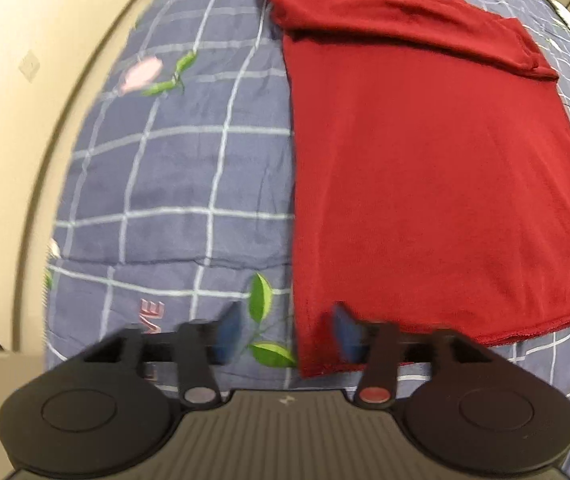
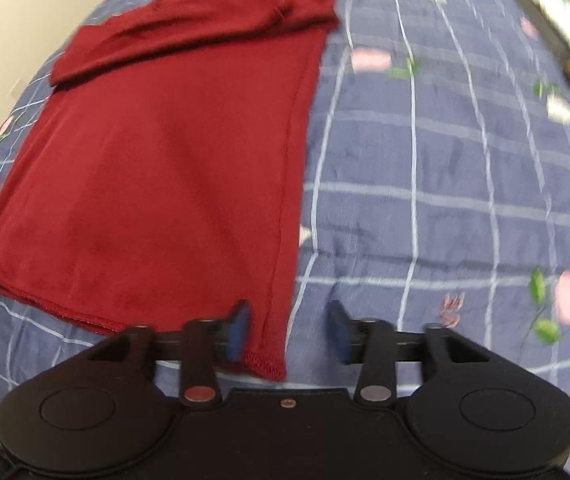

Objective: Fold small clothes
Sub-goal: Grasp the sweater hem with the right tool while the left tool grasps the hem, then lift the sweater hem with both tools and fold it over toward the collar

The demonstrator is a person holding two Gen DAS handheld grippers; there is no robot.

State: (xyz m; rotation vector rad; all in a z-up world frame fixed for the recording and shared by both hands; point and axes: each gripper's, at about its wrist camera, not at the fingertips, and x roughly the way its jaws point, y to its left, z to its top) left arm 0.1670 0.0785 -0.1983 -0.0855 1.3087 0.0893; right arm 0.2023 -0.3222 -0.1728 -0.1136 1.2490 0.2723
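The dark red knit garment (image 1: pixel 425 168), sleeves already folded across its far end, lies flat on the blue checked floral bedsheet (image 1: pixel 173 184), its long axis running away from both hands. The hem is the near edge. The left gripper (image 1: pixel 285 332) hangs over the hem's left corner, jaws well apart with the corner between them but unpinched. The right gripper (image 2: pixel 289 330) straddles the right hem corner (image 2: pixel 265 364) likewise, jaws parted and holding nothing. Each hand is nearest its own corner, so the next fold probably carries the hem toward the far end.
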